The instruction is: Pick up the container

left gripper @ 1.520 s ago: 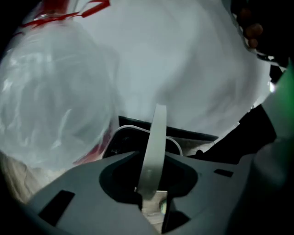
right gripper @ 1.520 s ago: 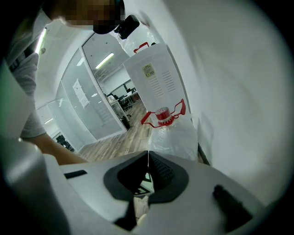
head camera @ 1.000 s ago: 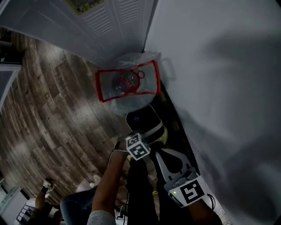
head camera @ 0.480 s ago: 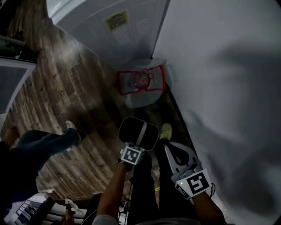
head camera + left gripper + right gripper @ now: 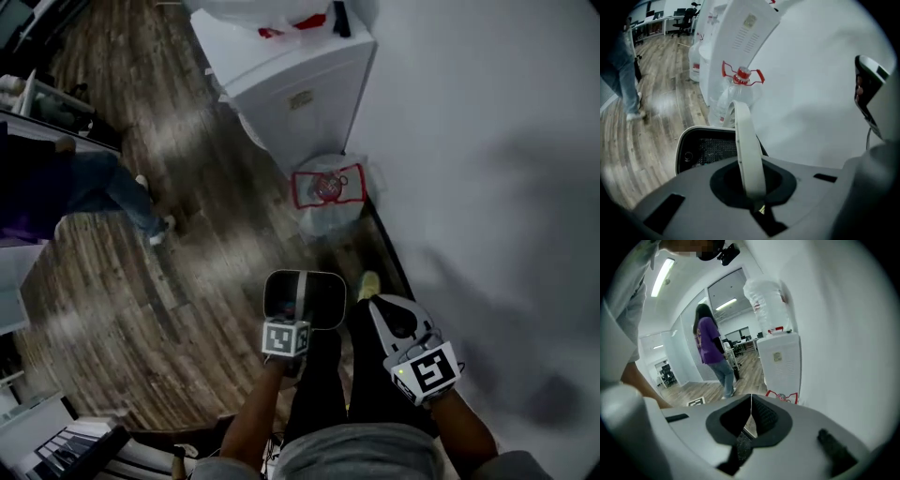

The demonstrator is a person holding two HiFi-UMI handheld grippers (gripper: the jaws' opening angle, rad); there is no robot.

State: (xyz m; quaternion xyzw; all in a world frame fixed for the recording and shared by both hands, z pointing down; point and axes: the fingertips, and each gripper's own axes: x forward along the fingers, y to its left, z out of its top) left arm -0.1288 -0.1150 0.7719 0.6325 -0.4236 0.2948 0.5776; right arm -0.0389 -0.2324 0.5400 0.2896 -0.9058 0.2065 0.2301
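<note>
**Head view.** The container (image 5: 281, 296), a dark, pale-rimmed box with rounded corners, is held clear of the wooden floor (image 5: 187, 244) in front of the person's legs. It sits at the tip of the left gripper (image 5: 295, 319). The right gripper (image 5: 386, 309) is beside it, near the white wall (image 5: 487, 141), and carries nothing. Further off, a bagged bottle with red handles (image 5: 326, 187) stands on the floor against a white cabinet (image 5: 300, 94). Another person (image 5: 103, 187) stands well apart at the left. The pick-up is judged nearly done, so the lift should be finished straight up and away from the wall.

**Left gripper view.** The fingers of the left gripper (image 5: 751, 180) are closed on a thin pale band (image 5: 746, 140) of the container (image 5: 705, 147). Whether that band is a rim or a handle cannot be told. With so narrow a hold, the box is judged likely to swing or twist. The pinch should therefore be held firm, the wrist steady, and any move made slowly.

**Right gripper view.** The fingers of the right gripper (image 5: 751, 401) are pressed together with nothing between them. The cabinet (image 5: 780, 362) and a person in a purple top (image 5: 710, 348) are seen beyond. This gripper could be brought under the box as a support; otherwise it is best kept out of the way.
</note>
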